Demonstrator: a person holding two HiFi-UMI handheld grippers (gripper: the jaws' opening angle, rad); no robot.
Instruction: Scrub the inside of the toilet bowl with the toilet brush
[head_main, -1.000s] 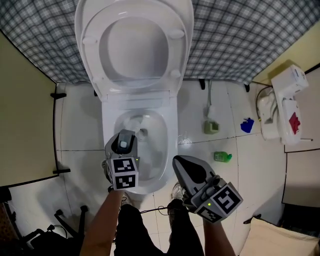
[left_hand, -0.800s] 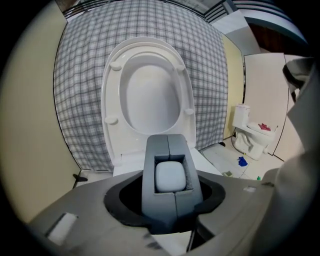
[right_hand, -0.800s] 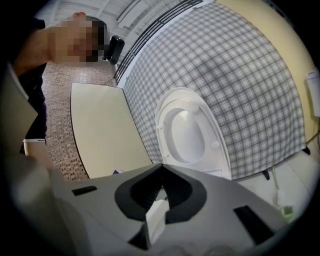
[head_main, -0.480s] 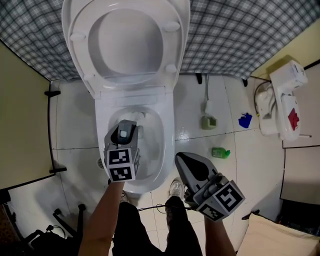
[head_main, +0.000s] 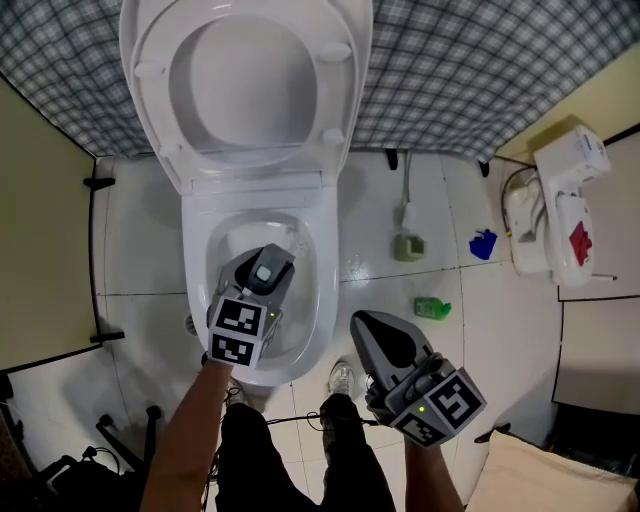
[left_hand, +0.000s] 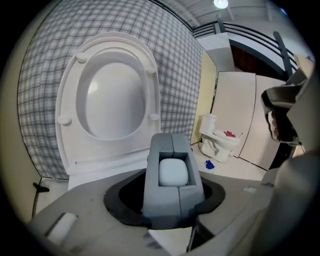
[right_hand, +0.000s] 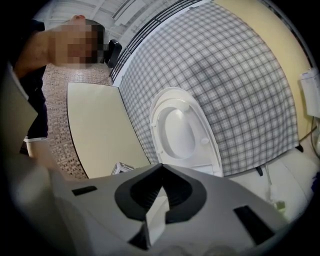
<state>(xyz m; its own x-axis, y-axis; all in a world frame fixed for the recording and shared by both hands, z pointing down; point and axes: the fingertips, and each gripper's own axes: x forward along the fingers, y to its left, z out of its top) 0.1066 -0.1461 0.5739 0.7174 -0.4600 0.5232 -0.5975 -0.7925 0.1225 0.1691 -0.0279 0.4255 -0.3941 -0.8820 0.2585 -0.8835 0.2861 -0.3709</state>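
Toilet brush (left_hand: 173, 172): grey handle with pale end cap, clamped between the jaws of the left tool (head_main: 252, 288). The jaws stand fairly wide because the handle is thick. The handle slopes down into the toilet bowl (head_main: 318, 300); the brush head lies under the tool and is not made out. The seat and lid (head_main: 250, 60) stand up against the checked backdrop, leaving the bowl open. Right tool (head_main: 380, 335): jaws together, nothing in them, held over the floor beside the bowl, probably to keep clear. Judged step: scrubbing inside the bowl.
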